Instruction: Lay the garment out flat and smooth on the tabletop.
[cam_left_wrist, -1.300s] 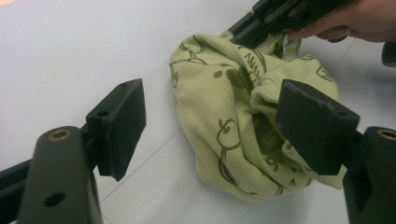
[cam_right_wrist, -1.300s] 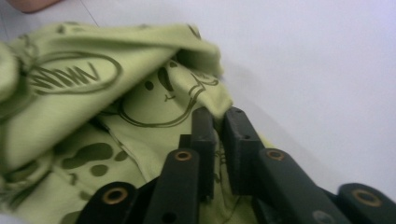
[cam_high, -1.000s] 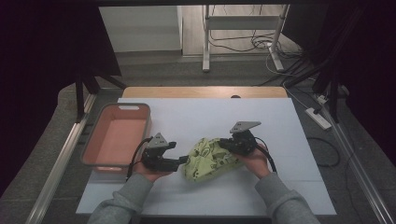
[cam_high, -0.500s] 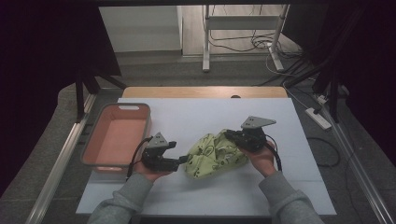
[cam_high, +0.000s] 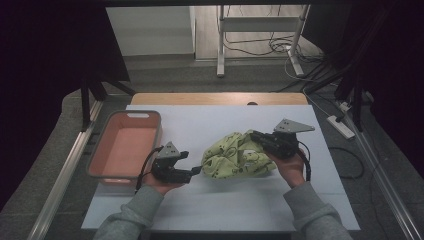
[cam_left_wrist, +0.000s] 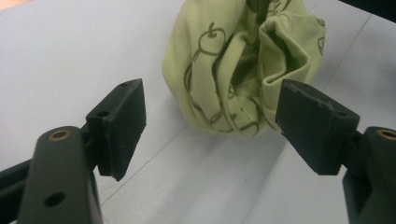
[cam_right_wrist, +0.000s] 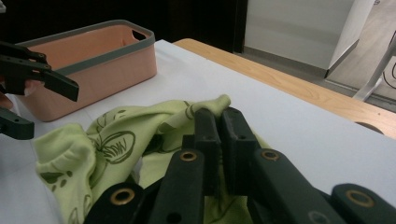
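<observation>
The right tongs (cam_high: 256, 135) pinch the green cloth (cam_high: 235, 157), which lies crumpled on the table (cam_high: 210, 125). The left tongs (cam_high: 196, 171) wait spread at the cloth's nine o'clock; the pink bin (cam_high: 125, 150) holds nothing, so most work remains.

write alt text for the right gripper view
The right tool, jaws closed, pinches a fold of a crumpled light-green printed cloth on a white table. A pink bin sits behind, with the left tool open at the left edge.

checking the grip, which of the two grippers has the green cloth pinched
The right gripper: its fingers are shut on the green cloth. The left gripper stands open, short of it.
</observation>
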